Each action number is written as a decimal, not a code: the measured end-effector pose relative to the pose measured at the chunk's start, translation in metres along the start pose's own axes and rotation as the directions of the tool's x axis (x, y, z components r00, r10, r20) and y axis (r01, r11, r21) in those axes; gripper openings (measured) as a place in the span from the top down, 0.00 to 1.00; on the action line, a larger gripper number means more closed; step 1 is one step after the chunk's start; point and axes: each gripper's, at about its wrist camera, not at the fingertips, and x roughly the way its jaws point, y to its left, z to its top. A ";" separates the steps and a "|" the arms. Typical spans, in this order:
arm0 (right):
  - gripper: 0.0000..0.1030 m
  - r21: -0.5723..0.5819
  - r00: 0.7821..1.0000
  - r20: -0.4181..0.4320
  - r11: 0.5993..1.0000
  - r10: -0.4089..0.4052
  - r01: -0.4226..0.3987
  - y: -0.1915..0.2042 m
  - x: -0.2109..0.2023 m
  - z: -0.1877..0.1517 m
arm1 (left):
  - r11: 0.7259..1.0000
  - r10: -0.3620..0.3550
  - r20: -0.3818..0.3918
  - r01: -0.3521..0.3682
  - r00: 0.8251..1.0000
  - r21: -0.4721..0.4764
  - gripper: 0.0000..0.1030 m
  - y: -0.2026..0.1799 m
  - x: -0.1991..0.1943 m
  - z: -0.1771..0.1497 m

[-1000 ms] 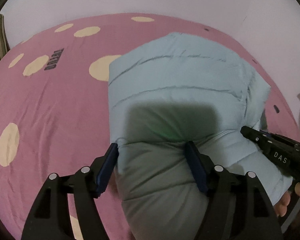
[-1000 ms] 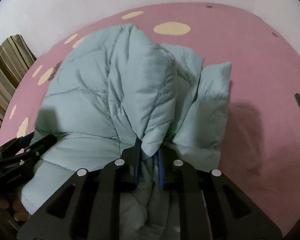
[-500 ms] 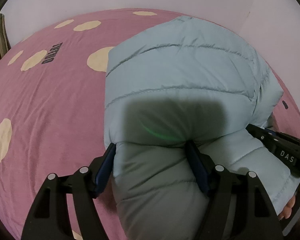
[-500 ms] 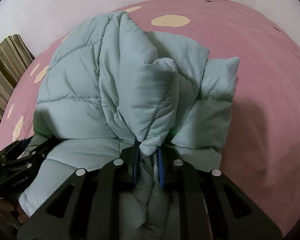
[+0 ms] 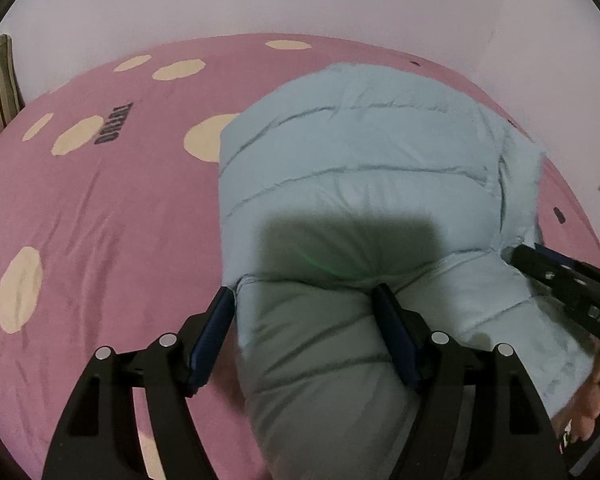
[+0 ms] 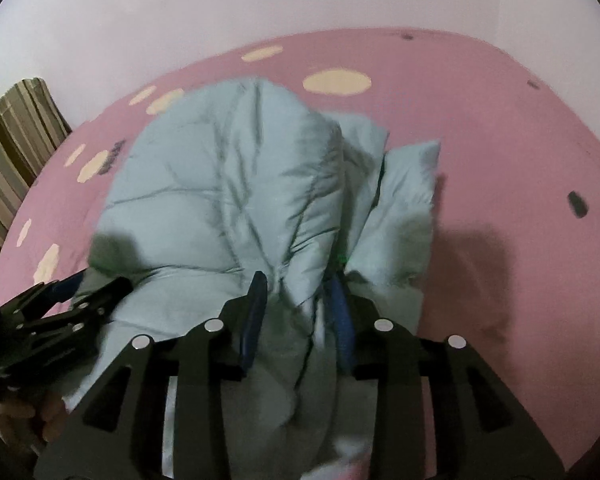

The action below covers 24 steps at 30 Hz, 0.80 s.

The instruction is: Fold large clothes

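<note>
My left tool (image 5: 304, 316) wide around puffer jacket (image 5: 360, 184) fold; right tool (image 6: 296, 292) just opening, jacket between pads; bed (image 5: 100, 220) beneath.

The near end of the puffer jacket (image 5: 360, 184) runs out of the picture at the lower edge in both views, and shadow darkens it there. In the right wrist view the jacket is blurred, so its seams look smeared. The dark printed word (image 5: 114, 124) on the pink bed sheet (image 5: 100, 208) is too distorted to read. A hand (image 5: 592, 400) shows only in part at the right edge. The striped fabric (image 6: 16, 140) is cut off by the left edge.
</note>
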 end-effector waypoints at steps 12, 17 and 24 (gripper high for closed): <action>0.68 -0.117 1.000 -0.007 0.993 0.004 -0.005 0.031 -0.032 -0.035 | 1.000 -0.004 0.043 0.004 0.999 -0.002 0.31 0.002 -0.033 -0.023; 0.70 -0.112 0.998 -0.061 0.994 -0.018 0.011 0.025 -0.005 -0.043 | 1.000 0.002 0.004 -0.002 1.000 0.019 0.30 -0.002 -0.013 -0.026; 0.70 -0.098 0.997 -0.077 0.995 -0.023 0.016 0.020 0.018 -0.048 | 1.000 -0.004 -0.038 0.004 0.999 0.005 0.30 -0.001 0.013 -0.029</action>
